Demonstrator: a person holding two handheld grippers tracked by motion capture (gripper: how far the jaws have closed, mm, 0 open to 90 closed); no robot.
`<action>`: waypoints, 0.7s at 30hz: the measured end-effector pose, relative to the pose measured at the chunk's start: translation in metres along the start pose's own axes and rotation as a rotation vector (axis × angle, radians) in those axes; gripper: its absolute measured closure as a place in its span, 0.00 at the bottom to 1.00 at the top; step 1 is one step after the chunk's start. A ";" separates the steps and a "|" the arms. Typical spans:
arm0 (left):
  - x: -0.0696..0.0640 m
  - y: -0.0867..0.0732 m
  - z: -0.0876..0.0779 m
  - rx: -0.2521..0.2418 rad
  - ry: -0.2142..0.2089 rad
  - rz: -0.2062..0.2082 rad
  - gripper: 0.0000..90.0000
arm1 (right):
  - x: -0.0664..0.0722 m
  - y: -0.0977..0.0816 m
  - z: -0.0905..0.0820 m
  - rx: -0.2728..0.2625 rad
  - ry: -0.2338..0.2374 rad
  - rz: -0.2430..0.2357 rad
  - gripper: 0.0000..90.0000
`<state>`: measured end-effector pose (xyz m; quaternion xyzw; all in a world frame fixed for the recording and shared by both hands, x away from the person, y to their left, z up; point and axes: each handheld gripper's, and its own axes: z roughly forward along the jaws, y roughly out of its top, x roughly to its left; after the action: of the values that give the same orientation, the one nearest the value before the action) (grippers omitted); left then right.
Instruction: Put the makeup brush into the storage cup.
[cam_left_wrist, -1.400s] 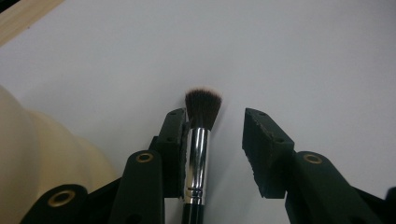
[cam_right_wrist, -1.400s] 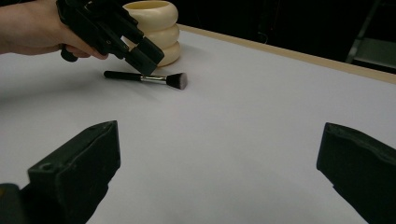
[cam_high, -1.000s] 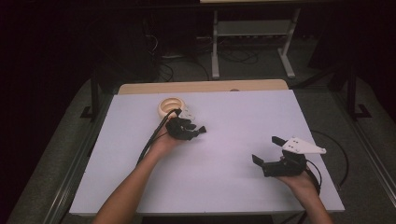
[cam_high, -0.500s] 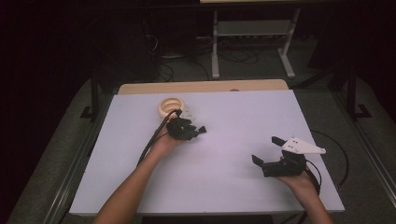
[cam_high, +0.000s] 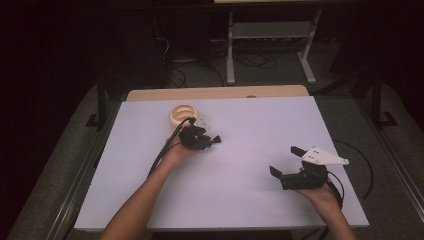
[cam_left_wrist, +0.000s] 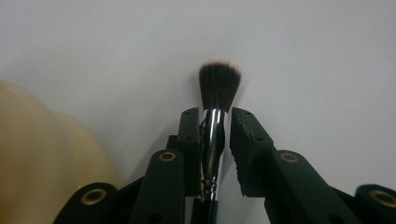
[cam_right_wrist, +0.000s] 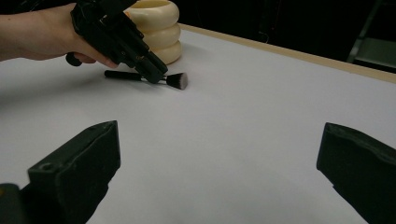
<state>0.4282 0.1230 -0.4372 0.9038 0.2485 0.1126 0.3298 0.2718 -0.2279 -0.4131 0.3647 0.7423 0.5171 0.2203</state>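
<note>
**Left gripper closing on the makeup brush's ferrule**

Your left gripper (cam_left_wrist: 214, 140) is straddling the makeup brush (cam_left_wrist: 215, 116), and its jaws have just been closing. The left pad is touching the shiny metal ferrule; a thin gap is still showing at the other pad, so you are not yet pinching it. The brush is lying flat on the white table (cam_high: 250, 130), its dark bristles pointing straight ahead of the jaws and its black handle running back beneath them.

It is probably going to feel light and stiff along the shaft. The polished ferrule may be slippery, so squeeze squarely across it. Keep off the bristles, which are soft and are likely to splay.

Just to the gripper's left, the cream ringed holder (cam_high: 183, 116) is standing upright, near but apart from the brush.

Farther off, your right gripper (cam_high: 287, 162) is waiting with its jaws spread wide and nothing between them.
</note>
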 end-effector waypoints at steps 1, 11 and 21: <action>0.000 0.000 0.000 0.003 0.000 0.000 0.82 | 0.000 0.000 0.000 -0.001 0.002 0.003 0.00; -0.001 0.003 0.002 0.051 -0.026 -0.004 0.83 | 0.000 0.000 0.000 0.003 0.004 -0.001 0.00; -0.002 0.011 0.003 0.120 -0.050 -0.004 0.83 | 0.000 0.000 0.000 0.005 0.010 0.005 0.00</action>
<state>0.4319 0.1128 -0.4321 0.9240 0.2483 0.0743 0.2811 0.2716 -0.2274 -0.4132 0.3645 0.7440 0.5173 0.2146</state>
